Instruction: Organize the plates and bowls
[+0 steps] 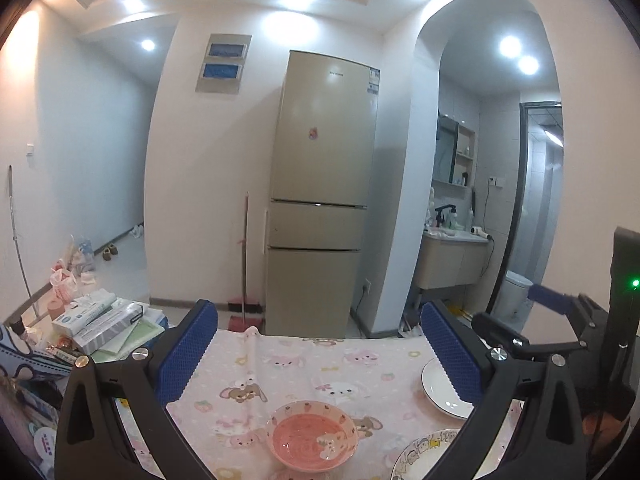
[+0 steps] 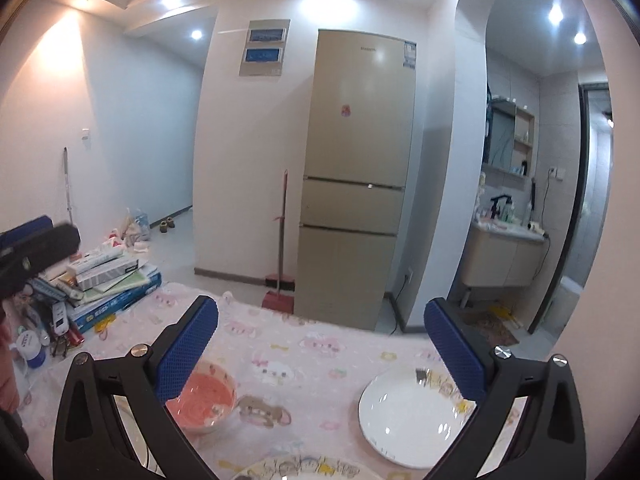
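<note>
A pink bowl (image 1: 313,437) with a cartoon pattern sits on the pink cartoon tablecloth (image 1: 304,364), below and between my left gripper's (image 1: 320,344) open blue fingers. A plain white plate (image 1: 442,390) lies to its right, partly behind the right finger. A cartoon-printed plate (image 1: 424,454) lies at the bottom right. In the right wrist view my right gripper (image 2: 322,344) is open and empty above the table; the pink bowl (image 2: 208,398) is at its left finger, the white plate (image 2: 408,414) at its right finger, and the cartoon plate (image 2: 304,468) at the bottom edge.
A pile of boxes and papers (image 1: 104,322) crowds the table's left side; it also shows in the right wrist view (image 2: 108,280). A beige fridge (image 1: 320,192), a red broom (image 1: 244,280) and a bathroom doorway (image 1: 480,200) stand beyond the table's far edge.
</note>
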The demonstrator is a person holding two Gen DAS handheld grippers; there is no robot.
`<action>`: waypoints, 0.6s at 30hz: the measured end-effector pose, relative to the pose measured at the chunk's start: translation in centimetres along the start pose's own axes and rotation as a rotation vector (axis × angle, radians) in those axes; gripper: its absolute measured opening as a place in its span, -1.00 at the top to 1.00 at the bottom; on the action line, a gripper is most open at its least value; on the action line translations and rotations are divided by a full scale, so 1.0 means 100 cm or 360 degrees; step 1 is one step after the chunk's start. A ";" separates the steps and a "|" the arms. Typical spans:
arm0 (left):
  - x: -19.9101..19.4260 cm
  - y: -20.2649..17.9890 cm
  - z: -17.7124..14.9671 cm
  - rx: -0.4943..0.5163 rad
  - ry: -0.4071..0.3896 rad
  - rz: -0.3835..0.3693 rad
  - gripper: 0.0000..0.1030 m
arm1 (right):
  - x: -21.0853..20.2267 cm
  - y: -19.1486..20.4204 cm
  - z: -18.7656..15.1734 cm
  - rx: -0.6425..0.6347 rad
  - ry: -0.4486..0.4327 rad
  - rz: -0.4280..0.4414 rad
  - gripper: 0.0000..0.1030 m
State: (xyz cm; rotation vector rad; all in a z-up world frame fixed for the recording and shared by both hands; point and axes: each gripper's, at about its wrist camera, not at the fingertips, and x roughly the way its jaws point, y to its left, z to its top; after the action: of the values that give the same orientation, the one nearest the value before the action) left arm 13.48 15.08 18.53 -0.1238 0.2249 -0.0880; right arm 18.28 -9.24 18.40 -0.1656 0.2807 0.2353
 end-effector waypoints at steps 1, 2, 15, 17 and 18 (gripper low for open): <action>0.003 0.001 0.005 0.0001 0.0001 0.0004 -1.00 | 0.003 0.001 0.004 0.0002 -0.0013 -0.0003 -1.00; 0.003 0.001 0.006 0.0005 -0.0006 0.0019 -1.00 | 0.007 0.002 0.008 0.0022 -0.0011 0.0013 -1.00; 0.056 0.028 -0.001 -0.0051 0.0033 0.0162 -1.00 | 0.076 -0.024 -0.007 0.0407 0.0345 0.0162 -0.95; 0.074 0.039 -0.007 -0.0119 0.0161 0.0110 -1.00 | 0.083 -0.020 -0.011 0.0405 0.0390 0.0207 -0.95; 0.082 0.042 -0.010 -0.0143 0.0222 0.0096 -1.00 | 0.089 -0.017 -0.014 0.0395 0.0429 0.0245 -0.94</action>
State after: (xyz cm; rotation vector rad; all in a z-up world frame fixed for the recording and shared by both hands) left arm 21.48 18.29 15.26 -0.2004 0.3718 -0.0266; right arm 26.61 -9.28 14.65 0.0721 0.5880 0.3291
